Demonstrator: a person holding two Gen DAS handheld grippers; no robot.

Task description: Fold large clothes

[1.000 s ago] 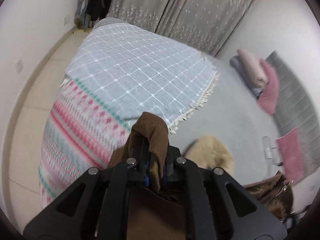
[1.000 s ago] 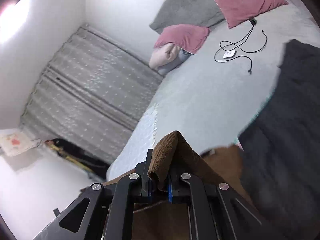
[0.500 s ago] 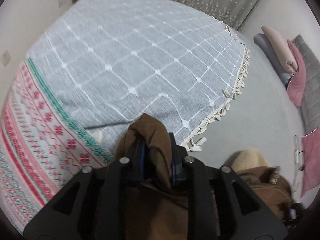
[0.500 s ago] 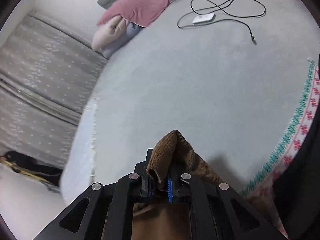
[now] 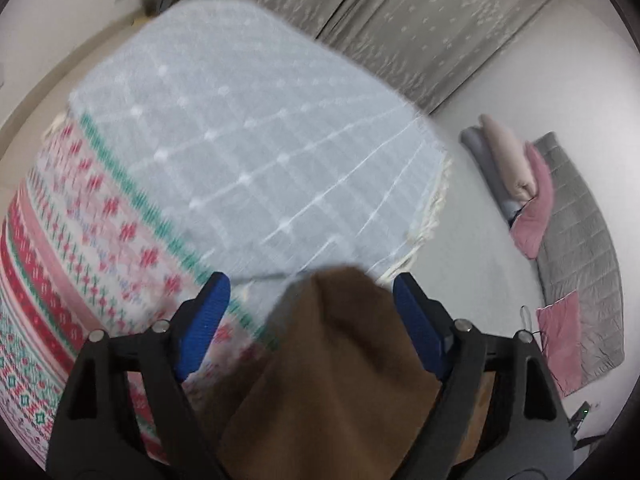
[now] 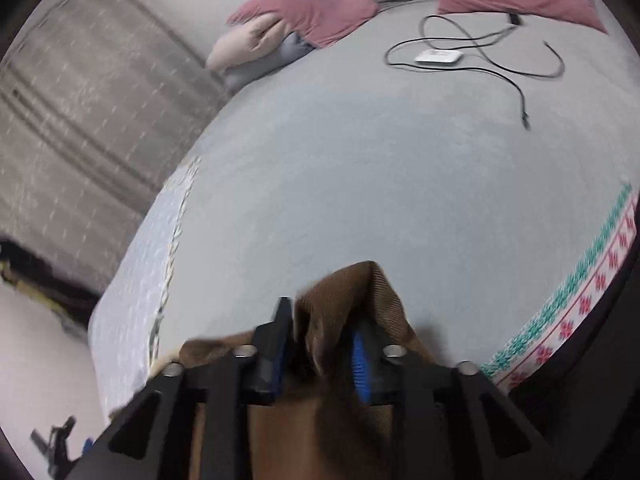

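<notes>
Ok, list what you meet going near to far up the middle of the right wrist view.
Right gripper, jaws just opening with the brown garment loose between them → bare grey bedspread → white charger with its black cable → pink pillow.

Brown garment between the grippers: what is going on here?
A person with two handheld grippers is folding a brown corduroy garment on a bed. Both have just been opening. The left gripper stands wide, its pads clear of the cloth lying between them. The right gripper is partly open, a bunched fold between its fingers; whether its pads press it is unclear.
</notes>
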